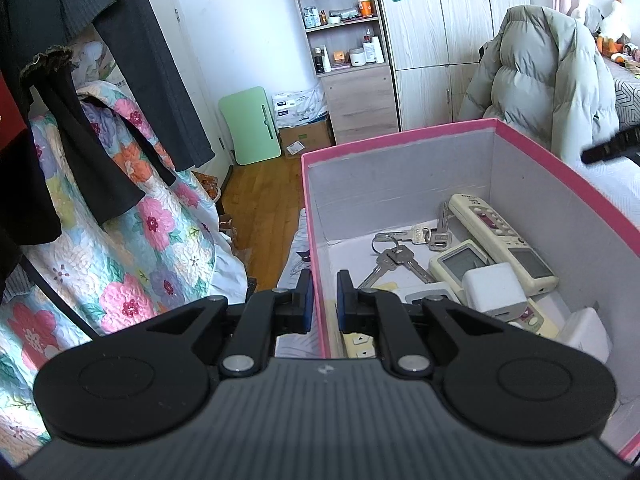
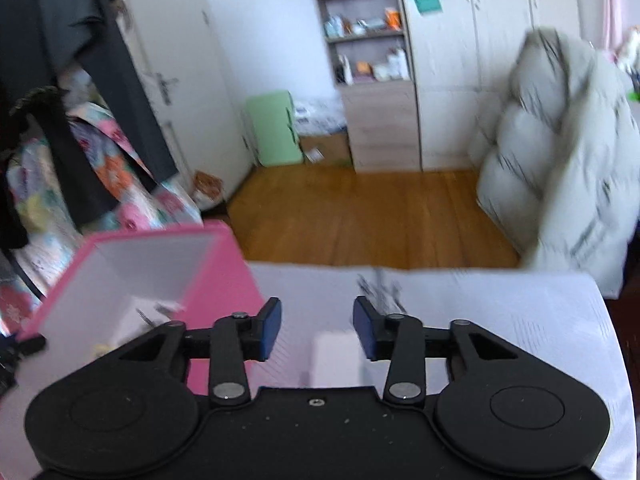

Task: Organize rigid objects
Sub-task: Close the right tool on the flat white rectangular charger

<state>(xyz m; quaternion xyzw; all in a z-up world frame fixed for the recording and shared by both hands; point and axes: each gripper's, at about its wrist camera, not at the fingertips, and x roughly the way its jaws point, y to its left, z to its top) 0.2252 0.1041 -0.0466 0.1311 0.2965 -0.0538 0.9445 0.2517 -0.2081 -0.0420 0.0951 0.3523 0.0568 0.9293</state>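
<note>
A pink box (image 1: 400,142) stands on a white bed sheet (image 2: 500,312). Inside lie a bunch of keys (image 1: 396,252), a long cream remote (image 1: 500,236), a smaller remote (image 1: 460,260) and a white charger cube (image 1: 494,288). My left gripper (image 1: 324,278) is shut on the box's left wall, one blue pad on each side. In the right wrist view the box (image 2: 228,280) sits to the left, and my right gripper (image 2: 317,320) is open over the sheet beside it. A blurred white block (image 2: 334,356) lies on the sheet below the gap between its fingers, untouched.
A grey puffy coat (image 1: 540,80) hangs over a chair past the bed edge. On the left are a floral quilt (image 1: 140,240) and dark hanging clothes (image 1: 132,60). Wooden floor (image 2: 372,220), a green folding table (image 1: 252,124) and a shelf unit (image 1: 344,20) lie beyond.
</note>
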